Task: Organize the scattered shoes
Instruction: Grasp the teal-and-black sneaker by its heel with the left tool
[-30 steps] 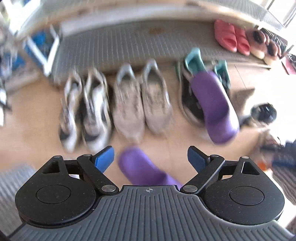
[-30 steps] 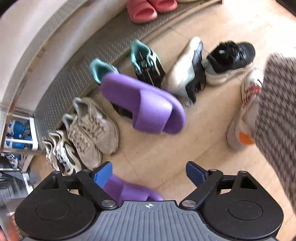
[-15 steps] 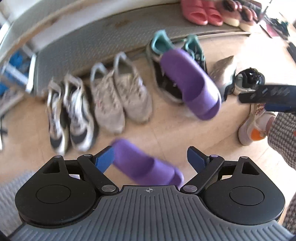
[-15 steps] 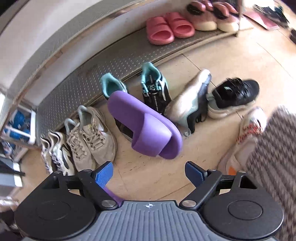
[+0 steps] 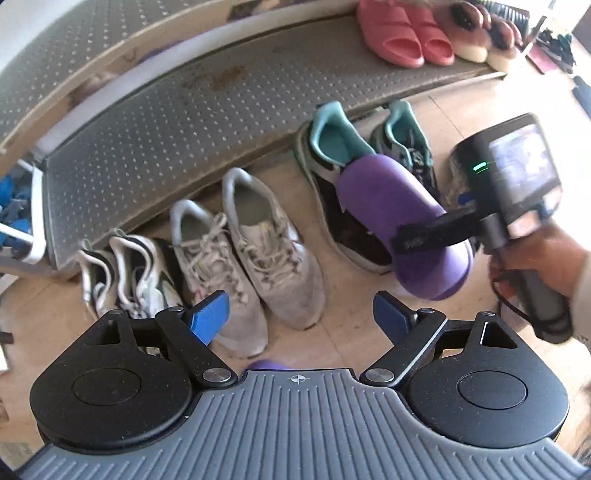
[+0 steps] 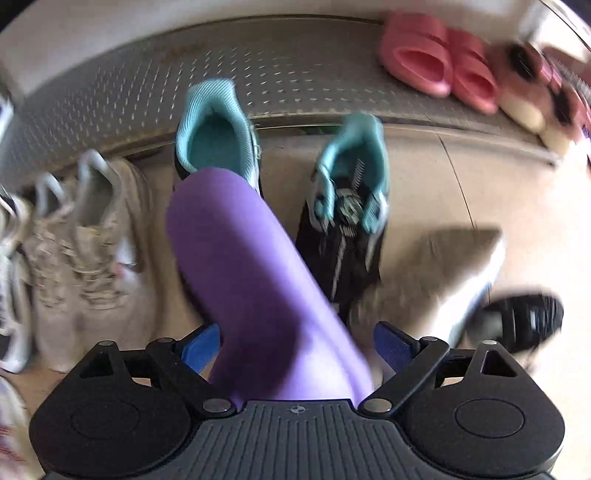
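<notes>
right tool moved in over purple slide, fingers spread astride; slide lies diagonal, heel twd teal sneaker.

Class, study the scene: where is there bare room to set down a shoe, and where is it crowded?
Free: the studded grey metal shelf, bare left of the pink slides; the tan floor before the beige sneakers. Crowded: the purple slide overlaps the teal-lined black sneakers, with the open right gripper closing around it.
</notes>
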A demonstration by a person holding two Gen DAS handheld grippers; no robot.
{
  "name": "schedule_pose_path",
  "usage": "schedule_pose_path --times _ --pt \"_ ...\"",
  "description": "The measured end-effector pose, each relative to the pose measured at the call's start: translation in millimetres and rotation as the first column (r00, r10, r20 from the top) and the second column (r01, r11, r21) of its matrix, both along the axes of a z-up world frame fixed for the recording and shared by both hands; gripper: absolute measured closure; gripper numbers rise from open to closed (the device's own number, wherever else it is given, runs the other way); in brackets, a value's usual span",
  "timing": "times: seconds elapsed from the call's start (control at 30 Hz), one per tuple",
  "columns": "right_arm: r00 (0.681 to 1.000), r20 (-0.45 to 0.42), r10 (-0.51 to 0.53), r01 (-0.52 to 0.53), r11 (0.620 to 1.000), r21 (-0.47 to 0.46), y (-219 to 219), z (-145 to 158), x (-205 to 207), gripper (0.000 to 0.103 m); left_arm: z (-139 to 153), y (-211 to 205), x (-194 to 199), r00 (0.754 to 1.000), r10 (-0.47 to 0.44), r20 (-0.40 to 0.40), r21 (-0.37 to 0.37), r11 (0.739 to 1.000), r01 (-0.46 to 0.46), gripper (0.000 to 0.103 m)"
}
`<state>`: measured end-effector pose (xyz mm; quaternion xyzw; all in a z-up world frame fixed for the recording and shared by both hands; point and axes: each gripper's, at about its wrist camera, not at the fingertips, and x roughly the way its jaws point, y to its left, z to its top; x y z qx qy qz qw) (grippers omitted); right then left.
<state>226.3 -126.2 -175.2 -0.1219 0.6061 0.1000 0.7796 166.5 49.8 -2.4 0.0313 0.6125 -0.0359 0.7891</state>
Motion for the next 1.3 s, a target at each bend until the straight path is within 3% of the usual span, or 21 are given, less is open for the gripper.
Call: schedule_pose_path --times 0.07,0.13,0.2,0.27,0.3,0.4,0.47,0.5,0.53,0.63,0.77,0.87,0.93,1.0,1.07,1.13,1.23,1.3 --pt "0.998 -0.042 0.042 -0.043 0.999 -0.026 2 -4 -3 0.025 2 6 6 1.0 0.026 -0.003 -0.022 0.999 -0.026 0.013" --pt "0.993 -0.073 0.089 -0.094 0.994 -0.058 1 0 -14 0.056 4 8 8 0.999 0.046 -0.003 -0.031 0.998 -0.046 0.013" --pt "0.985 -0.106 0.134 -0.144 0.986 -0.086 0 5 -24 0.061 5 10 9 0.998 0.064 -0.001 -0.036 0.997 -0.064 0.013" --pt "0.968 -0.203 0.146 -0.148 0.989 0.01 -13 20 -34 0.063 8 8 8 0.998 0.069 0.008 -0.034 0.997 -0.069 0.013" --pt "0.948 -0.273 0.166 -0.151 0.986 0.073 -22 30 -42 0.063 9 6 8 0.998 0.066 0.012 -0.033 0.997 -0.066 0.013" --pt "0.857 -0.46 0.232 -0.211 0.973 0.096 -33 33 -70 0.061 8 -2 4 0.999 0.041 0.007 -0.024 0.999 -0.041 0.013" --pt "0.876 -0.453 0.168 -0.147 0.986 0.082 -41 37 -74 0.05 5 -5 3 0.999 0.034 -0.001 -0.017 0.999 -0.034 0.013" --pt "0.896 -0.424 0.135 -0.117 0.991 0.069 -42 45 -72 0.031 2 -6 3 0.999 0.036 -0.008 -0.008 0.999 -0.036 0.013" --pt "0.914 -0.392 0.102 -0.086 0.995 0.059 -43 53 -69 0.021 -1 -6 3 0.999 0.041 -0.013 -0.001 0.999 -0.041 0.013" --pt "0.975 -0.223 0.021 0.009 0.991 0.133 -43 109 -51 0.018 -9 -5 7 0.997 0.072 -0.019 -0.016 0.997 -0.073 0.014" --pt "0.999 -0.043 -0.026 0.037 0.966 0.256 -47 154 -32 0.013 -16 6 16 0.986 0.165 0.002 -0.148 0.975 -0.163 0.014" --pt "0.986 -0.064 -0.154 0.167 0.919 0.358 -60 163 2 0.022 -28 21 25 0.97 0.244 0.01 -0.284 0.93 -0.231 0.017" --pt "0.985 -0.067 -0.157 0.17 0.878 0.447 -64 174 14 0.027 -43 22 43 0.962 0.274 0.001 -0.296 0.919 -0.261 0.023" --pt "0.979 -0.059 -0.196 0.201 0.865 0.46 -72 186 17 0.025 -59 20 63 0.954 0.301 -0.007 -0.3 0.909 -0.289 0.029" --pt "0.968 -0.048 -0.246 0.24 0.851 0.467 -82 194 20 0.02 -78 13 87 0.944 0.33 -0.008 -0.306 0.898 -0.316 0.03" --pt "0.947 -0.04 -0.319 0.296 0.817 0.494 -97 203 26 0.018 -96 2 105 0.943 0.332 0.004 -0.299 0.9 -0.316 0.03" --pt "0.924 -0.099 -0.369 0.362 0.761 0.538 -109 203 29 0.017 -122 -15 128 0.95 0.311 0.017 -0.223 0.928 -0.3 0.03" --pt "0.906 -0.139 -0.4 0.404 0.72 0.564 -117 203 32 0.016 -141 -21 144 0.945 0.326 0.008 -0.166 0.933 -0.32 0.03"
